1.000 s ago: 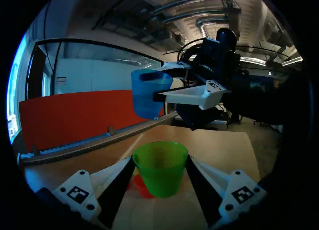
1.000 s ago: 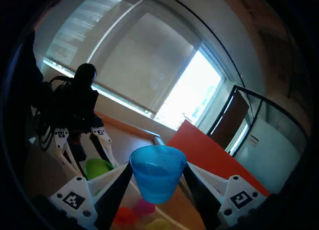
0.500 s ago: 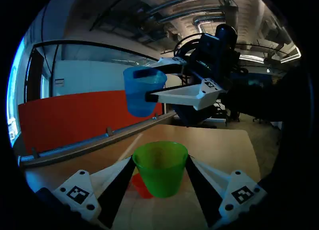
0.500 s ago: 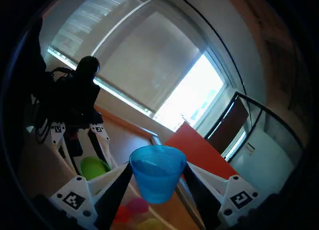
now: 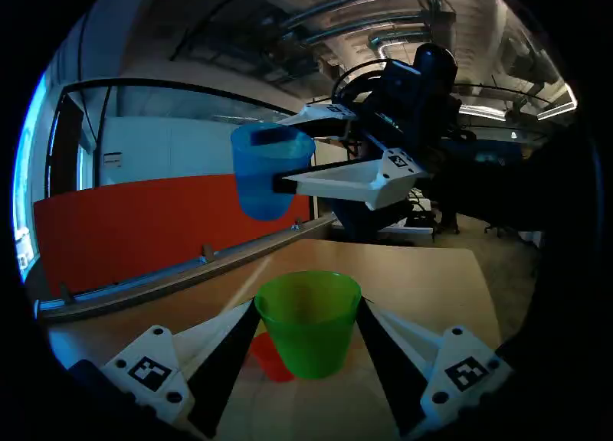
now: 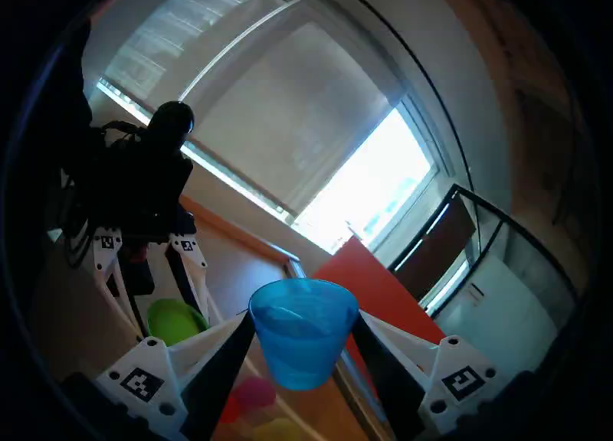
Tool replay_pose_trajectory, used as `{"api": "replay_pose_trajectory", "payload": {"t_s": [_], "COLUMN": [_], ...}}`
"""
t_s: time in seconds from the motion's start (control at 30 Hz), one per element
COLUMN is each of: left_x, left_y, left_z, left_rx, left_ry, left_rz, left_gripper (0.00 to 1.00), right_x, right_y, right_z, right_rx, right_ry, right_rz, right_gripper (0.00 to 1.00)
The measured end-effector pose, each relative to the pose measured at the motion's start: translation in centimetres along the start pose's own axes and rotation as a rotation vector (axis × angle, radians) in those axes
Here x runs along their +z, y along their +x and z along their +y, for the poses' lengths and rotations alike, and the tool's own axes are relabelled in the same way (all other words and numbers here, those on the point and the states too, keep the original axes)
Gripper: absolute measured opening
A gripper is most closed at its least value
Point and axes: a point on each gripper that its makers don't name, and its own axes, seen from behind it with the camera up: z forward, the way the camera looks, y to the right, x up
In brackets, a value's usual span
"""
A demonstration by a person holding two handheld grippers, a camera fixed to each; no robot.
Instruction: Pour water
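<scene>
1. Left gripper view: nearest the camera, a green cup [image 5: 308, 334] is clamped between the two fingers of the left gripper [image 5: 306, 307]. The fingers are drawn in partway, and each is pressed against one side of the cup. The cup is held upright above a wooden table [image 5: 414, 280].
2. Just beside the green cup, lower and to its left, a red cup [image 5: 270, 357] is seen on the table, partly hidden.
3. Farther off and higher, a blue cup [image 5: 264, 169] is held by the right gripper [image 5: 290, 151], which reaches in from the right. The blue cup is kept close to upright, above the green cup, left of it and well apart from it.
4. Behind them, an orange partition [image 5: 138, 227] is seen along the table's far edge, with ceiling pipes [image 5: 360, 20] overhead.
5. In the right gripper view, the blue cup is seen pinched between the right gripper's narrowed fingers, one on each side, and water [image 6: 299, 322] is seen inside it.
6. Below the blue cup, a pink cup [image 6: 253, 391] and a yellow cup [image 6: 280, 429] are seen blurred on the table.
7. Farther left, the left gripper is seen with the green cup between its fingers, lower than the blue cup.
8. Farthest off, a bright window [image 6: 368, 188] is partly covered by a blind [image 6: 283, 135].
</scene>
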Motion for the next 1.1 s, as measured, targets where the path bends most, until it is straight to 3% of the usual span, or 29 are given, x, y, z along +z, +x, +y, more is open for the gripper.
{"api": "replay_pose_trajectory", "payload": {"t_s": [1.1], "left_x": [0.6], "left_y": [1.4], "left_z": [-0.2], "left_rx": [-0.003], "left_ry": [0.000], "left_rz": [0.029], "left_gripper": [0.88], "right_x": [0.4], "right_y": [0.2], "right_z": [0.2], "right_rx": [-0.081], "right_ry": [0.008], "right_rz": [-0.011], "right_gripper": [0.91]}}
